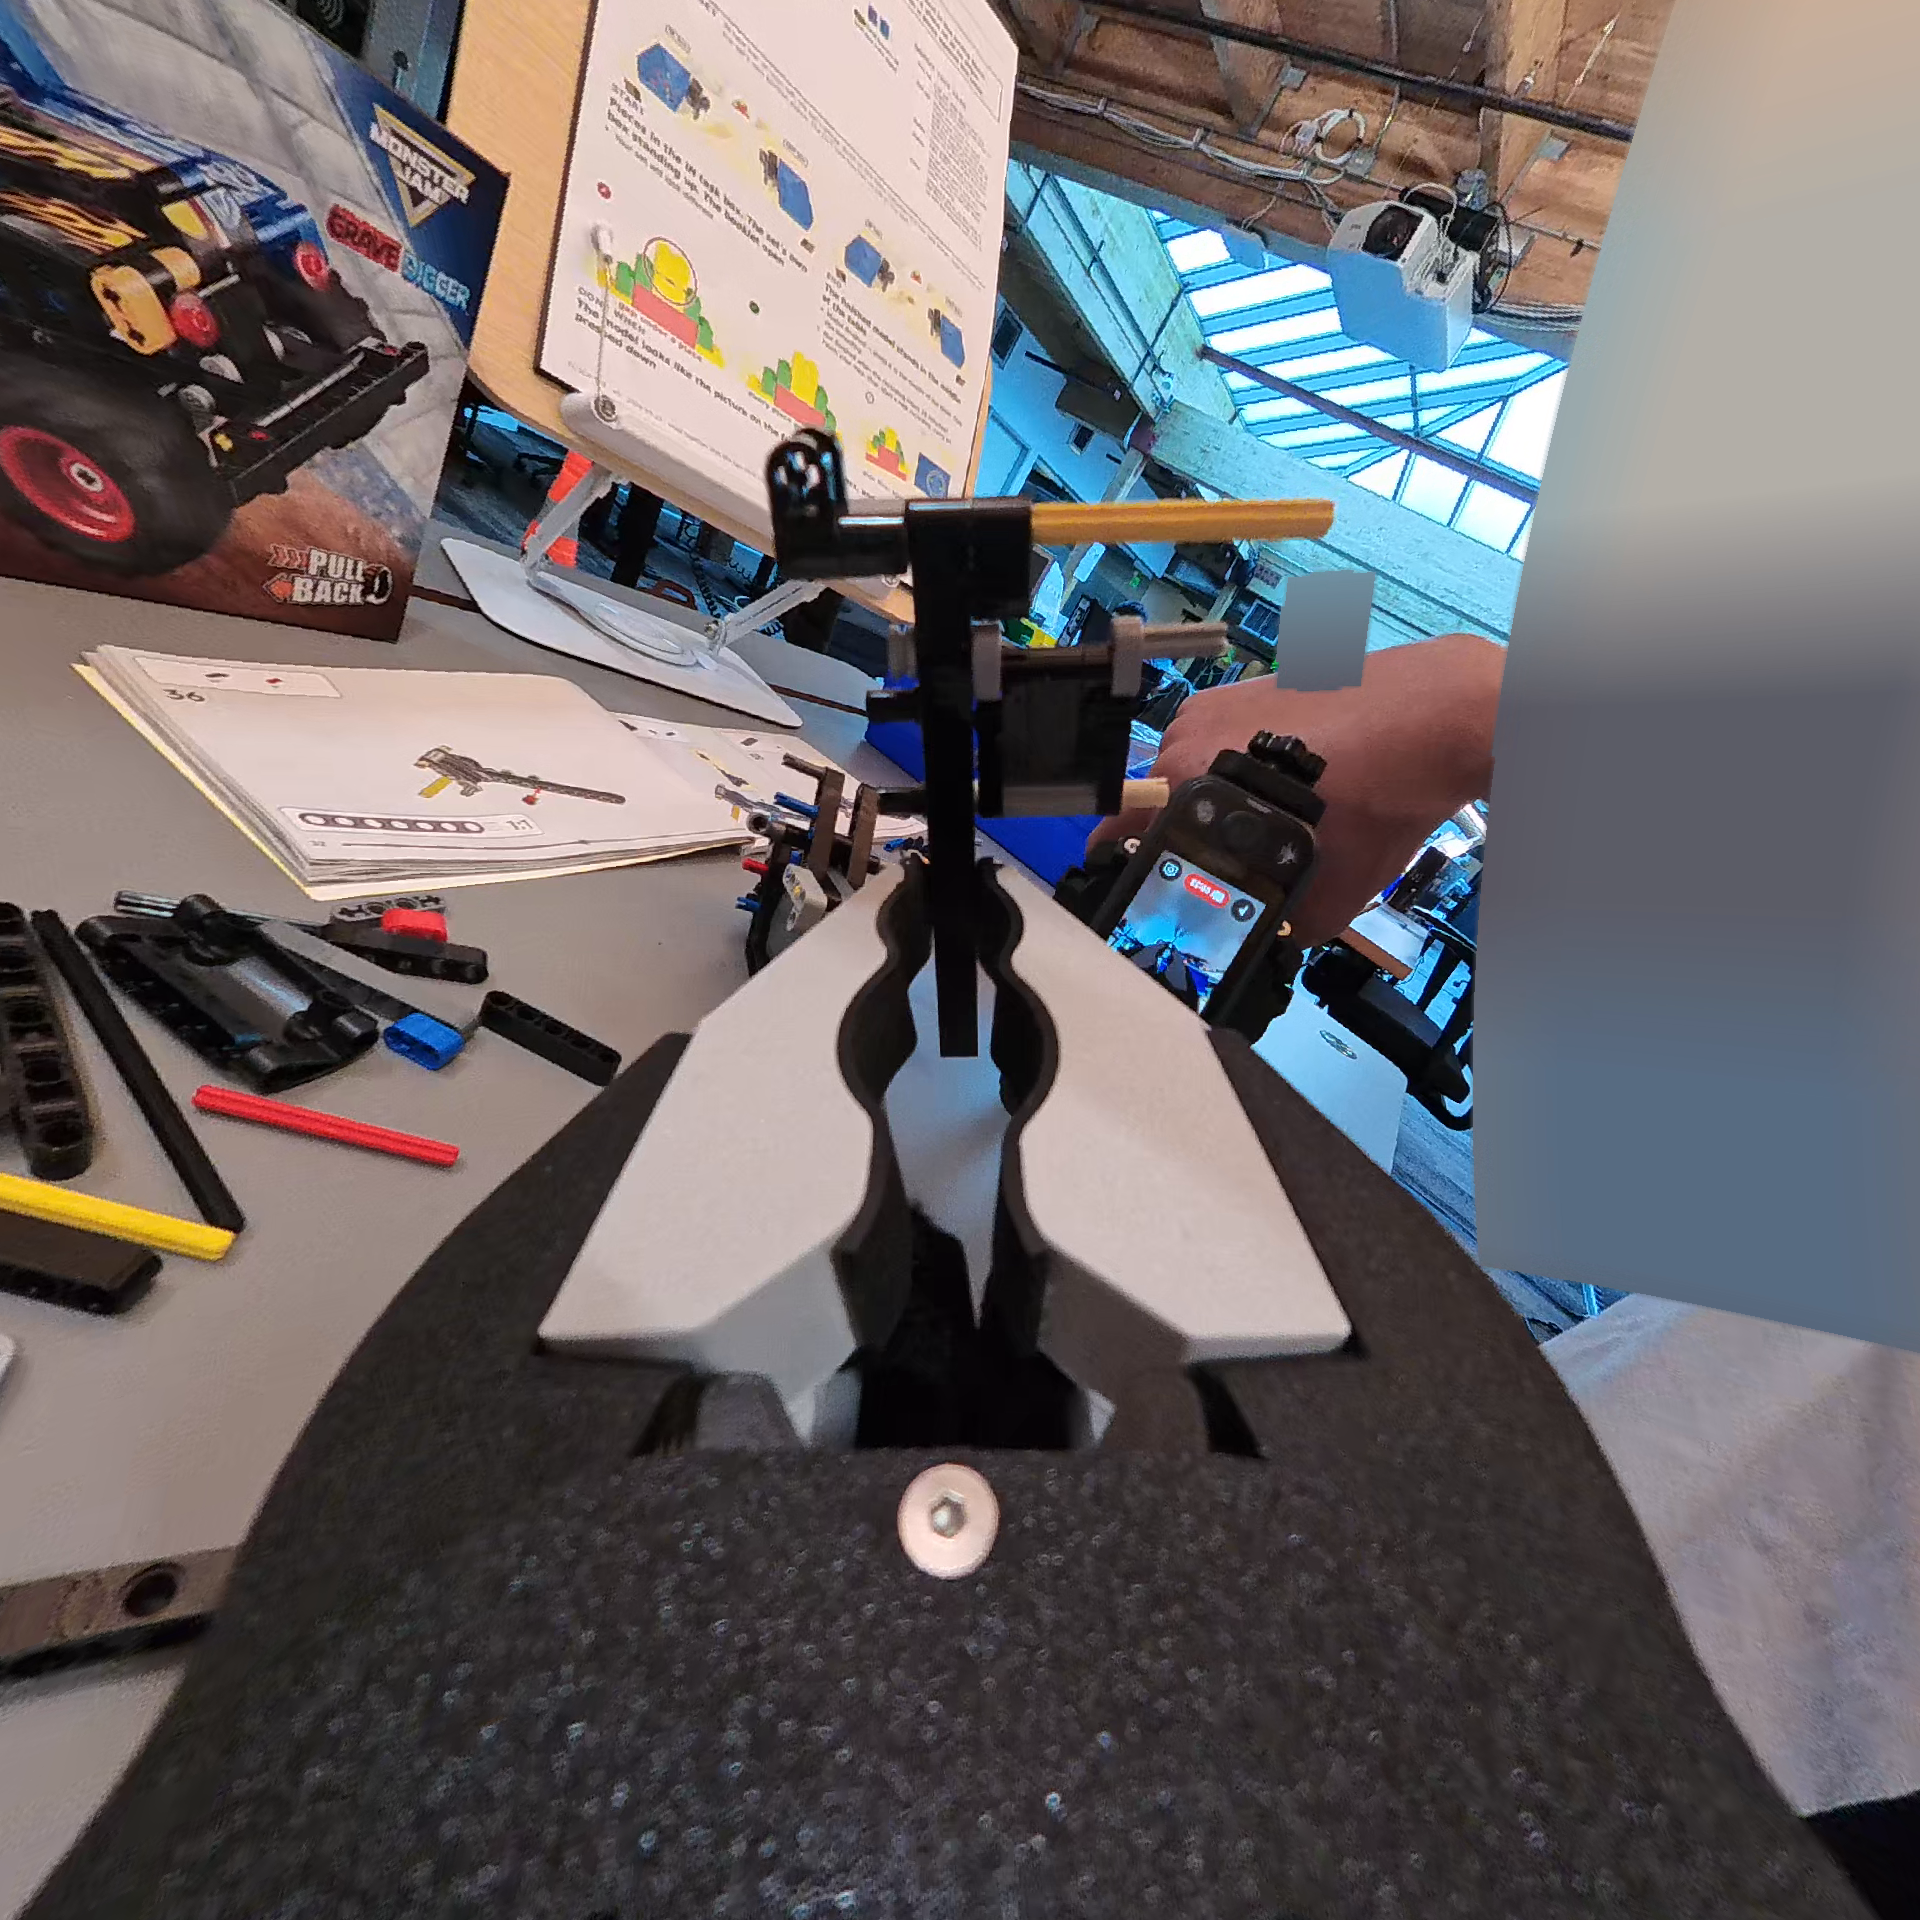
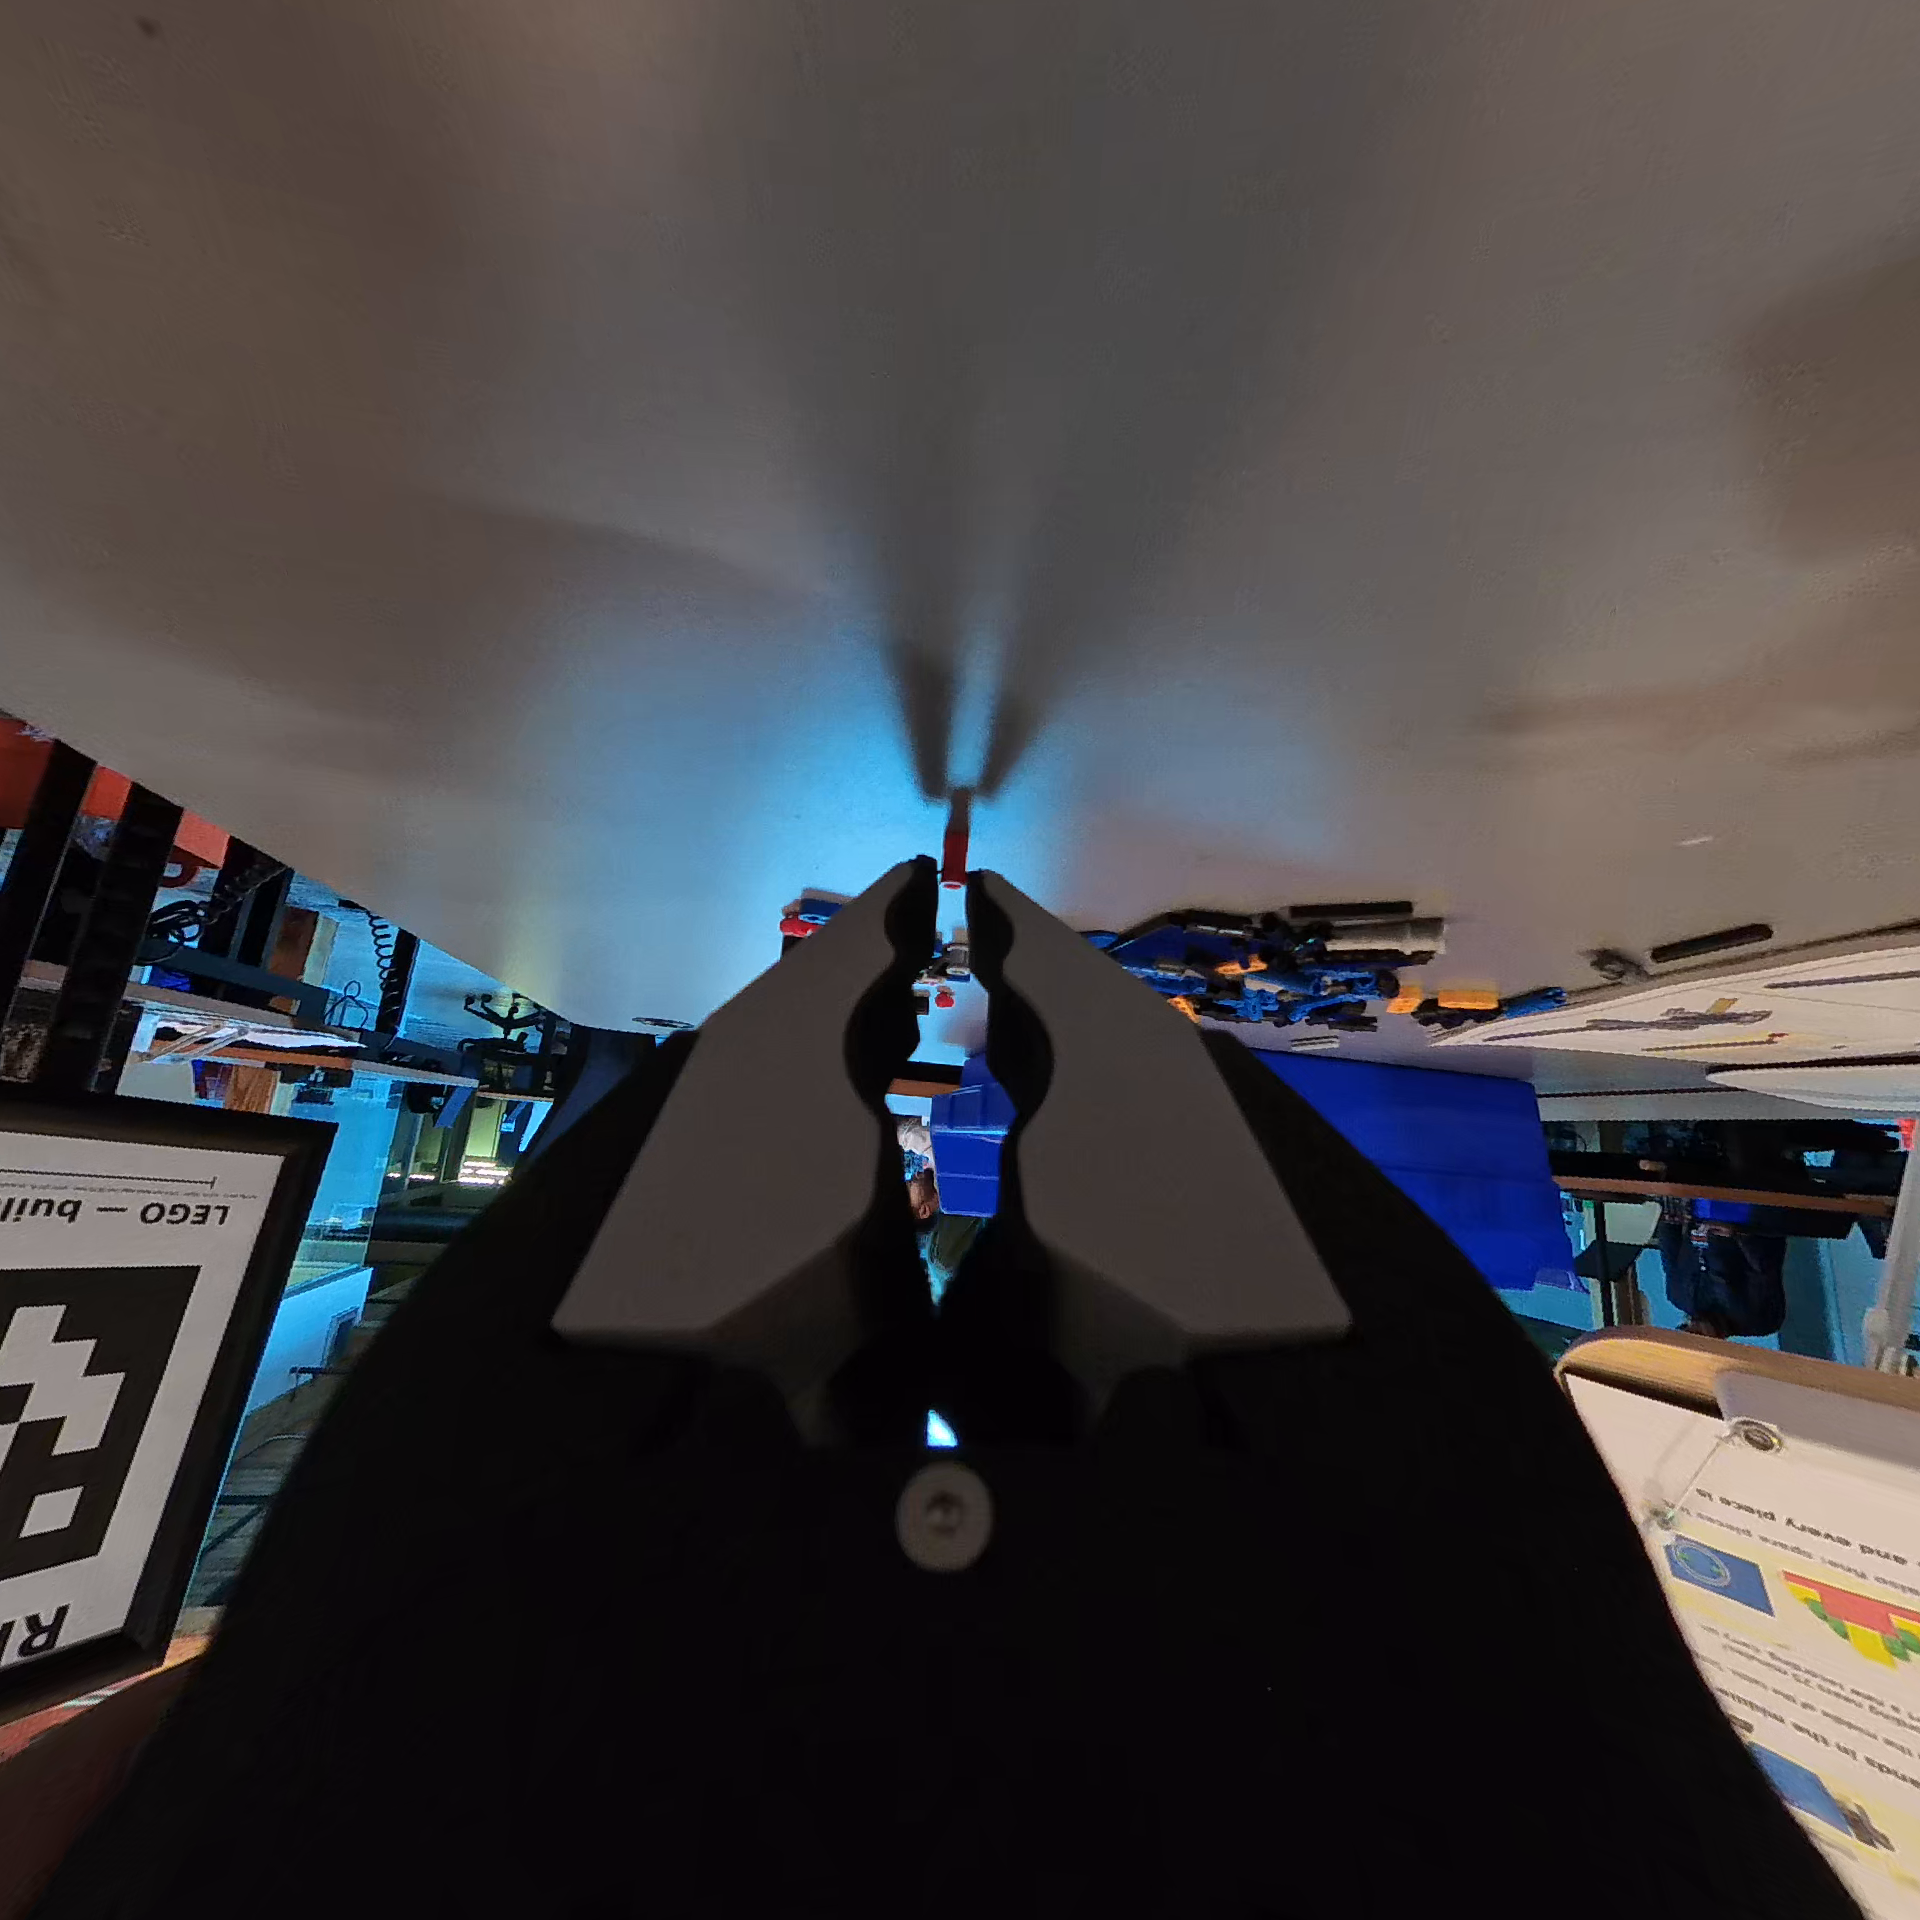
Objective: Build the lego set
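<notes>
Left gripper (image 1: 954, 883) clamps black beam (image 1: 954, 831); right gripper (image 2: 951, 871) pinches red pin (image 2: 954, 844).

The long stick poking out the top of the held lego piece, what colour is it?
Yellow stick, clearest in the left wrist view.

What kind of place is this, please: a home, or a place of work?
Probably a workshop or lab hall, not a home: exposed timber ceiling with skylights, desks and office chairs behind, and a grey table set up for the build.
</notes>
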{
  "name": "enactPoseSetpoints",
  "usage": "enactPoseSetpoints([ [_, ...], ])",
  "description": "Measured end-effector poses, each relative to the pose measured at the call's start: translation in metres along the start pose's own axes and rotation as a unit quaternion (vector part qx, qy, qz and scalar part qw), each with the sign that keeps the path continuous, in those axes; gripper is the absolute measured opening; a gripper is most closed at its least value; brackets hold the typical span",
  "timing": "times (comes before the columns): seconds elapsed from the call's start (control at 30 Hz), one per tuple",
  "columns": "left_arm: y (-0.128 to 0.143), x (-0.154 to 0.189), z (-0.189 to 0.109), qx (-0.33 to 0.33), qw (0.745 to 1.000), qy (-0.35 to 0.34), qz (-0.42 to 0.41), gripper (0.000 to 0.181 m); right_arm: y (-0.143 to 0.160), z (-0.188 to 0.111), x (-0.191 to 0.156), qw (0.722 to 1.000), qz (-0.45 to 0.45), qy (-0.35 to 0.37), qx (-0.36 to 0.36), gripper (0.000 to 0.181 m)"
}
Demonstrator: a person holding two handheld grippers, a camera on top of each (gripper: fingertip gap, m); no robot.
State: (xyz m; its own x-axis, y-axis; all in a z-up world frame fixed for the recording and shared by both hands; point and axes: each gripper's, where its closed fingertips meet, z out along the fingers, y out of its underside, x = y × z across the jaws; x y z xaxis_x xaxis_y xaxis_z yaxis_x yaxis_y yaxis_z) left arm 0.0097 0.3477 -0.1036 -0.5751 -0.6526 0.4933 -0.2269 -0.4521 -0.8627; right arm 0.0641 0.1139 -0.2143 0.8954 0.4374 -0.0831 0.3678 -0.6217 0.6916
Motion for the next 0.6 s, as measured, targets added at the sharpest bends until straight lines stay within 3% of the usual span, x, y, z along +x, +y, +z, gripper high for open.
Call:
enactPoseSetpoints([
  [0.23,0.000,0.000,-0.001,0.001,1.000,0.002,-0.004,0.006,0.000,-0.004,0.000,0.999,0.007,0.010,0.035,0.019],
  [0.3,-0.001,-0.001,-0.002,0.003,1.000,0.005,-0.008,0.006,0.008,-0.010,0.001,0.997,0.021,0.018,0.077,0.024],
  [0.37,-0.002,-0.002,-0.003,0.006,1.000,0.005,-0.013,0.006,0.012,-0.019,-0.003,0.986,0.043,0.008,0.164,0.029],
  [0.47,-0.001,-0.003,-0.002,0.004,1.000,0.007,-0.020,0.006,0.015,-0.031,-0.005,0.938,0.100,-0.008,0.331,0.029],
  [0.53,-0.001,-0.003,-0.001,0.003,1.000,0.009,-0.023,0.006,0.012,-0.037,-0.005,0.882,0.148,-0.019,0.446,0.027],
  [0.6,-0.001,-0.003,0.000,0.002,1.000,0.009,-0.025,0.006,0.013,-0.028,-0.006,0.841,0.200,-0.030,0.501,0.025],
])
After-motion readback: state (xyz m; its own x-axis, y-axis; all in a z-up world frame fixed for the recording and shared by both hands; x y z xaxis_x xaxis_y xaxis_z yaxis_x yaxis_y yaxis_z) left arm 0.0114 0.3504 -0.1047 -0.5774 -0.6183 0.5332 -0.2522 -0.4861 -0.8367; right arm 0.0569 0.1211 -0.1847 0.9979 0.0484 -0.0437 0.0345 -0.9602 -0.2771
